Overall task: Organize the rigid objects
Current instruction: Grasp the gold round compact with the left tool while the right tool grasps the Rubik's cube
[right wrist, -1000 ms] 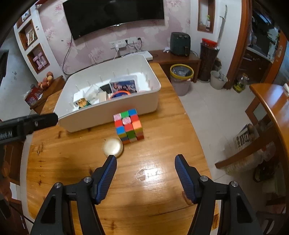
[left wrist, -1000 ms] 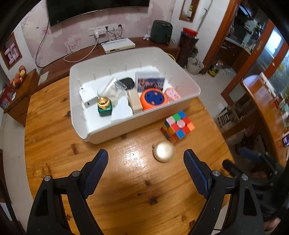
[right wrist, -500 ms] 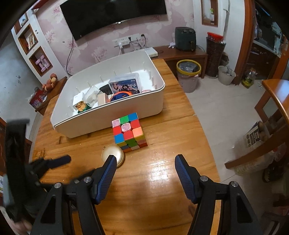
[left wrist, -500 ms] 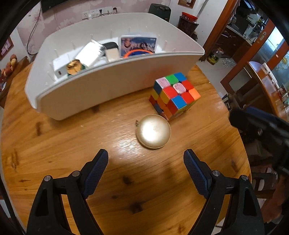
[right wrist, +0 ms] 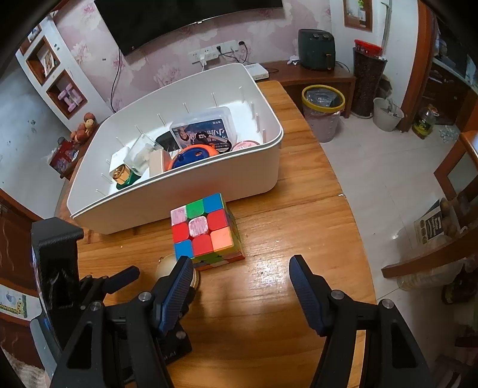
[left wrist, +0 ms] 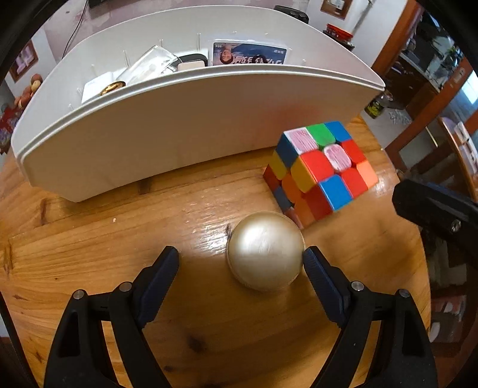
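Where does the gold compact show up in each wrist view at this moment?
Left wrist: the gold compact sits low centre, between the open left gripper fingers, against the right-hand one.
Right wrist: only a sliver of it shows at lower left, behind the right gripper.
Shared landmark: the cube, just beyond it in both views.

Wooden table (right wrist: 298, 215) occupies centre frame. Pink floral wall (right wrist: 167, 59) at 12 o'clock carries a black television (right wrist: 179, 18). Yellow-rimmed waste bin (right wrist: 323, 113) at 1 o'clock. Pale tiled floor (right wrist: 382, 167) at 3 o'clock. Recessed shelves (right wrist: 56, 80) at 10 o'clock.
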Demonstrator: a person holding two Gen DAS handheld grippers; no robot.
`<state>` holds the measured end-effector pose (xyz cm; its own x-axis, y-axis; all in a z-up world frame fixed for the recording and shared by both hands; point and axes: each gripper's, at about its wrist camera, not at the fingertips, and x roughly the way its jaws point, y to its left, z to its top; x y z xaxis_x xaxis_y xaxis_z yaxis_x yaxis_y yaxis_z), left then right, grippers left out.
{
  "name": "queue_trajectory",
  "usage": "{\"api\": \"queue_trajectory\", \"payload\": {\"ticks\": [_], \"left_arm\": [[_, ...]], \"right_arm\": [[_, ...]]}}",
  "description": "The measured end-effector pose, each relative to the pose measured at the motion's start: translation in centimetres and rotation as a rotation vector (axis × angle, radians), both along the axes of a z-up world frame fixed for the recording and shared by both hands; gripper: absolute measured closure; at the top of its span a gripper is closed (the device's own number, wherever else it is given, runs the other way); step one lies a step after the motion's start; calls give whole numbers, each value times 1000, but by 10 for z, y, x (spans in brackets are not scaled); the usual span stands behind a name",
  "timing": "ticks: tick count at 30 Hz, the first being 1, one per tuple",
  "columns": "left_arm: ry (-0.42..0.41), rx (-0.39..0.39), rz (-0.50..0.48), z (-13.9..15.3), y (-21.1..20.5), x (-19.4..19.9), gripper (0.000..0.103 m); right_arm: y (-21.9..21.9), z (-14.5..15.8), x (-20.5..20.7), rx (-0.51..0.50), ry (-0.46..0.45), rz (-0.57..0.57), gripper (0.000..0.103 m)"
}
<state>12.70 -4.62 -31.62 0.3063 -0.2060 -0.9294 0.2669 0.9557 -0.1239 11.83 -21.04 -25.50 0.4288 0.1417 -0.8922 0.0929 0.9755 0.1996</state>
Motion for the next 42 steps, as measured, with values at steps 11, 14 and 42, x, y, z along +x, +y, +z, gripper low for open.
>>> {"api": "queue_trajectory", "payload": {"ticks": [11,14,42], "left_arm": [[-37,-1,-14,-3,-7,4,25],[-41,-33,-40,1,-8,6,46],[-27,-98,81,32,85,-13,46]], "right_arm": [[7,-11,14,-1,21,40,35],[9,-13,18,-4,28,50,35],[46,-42,38,-28,96,141,45]]}}
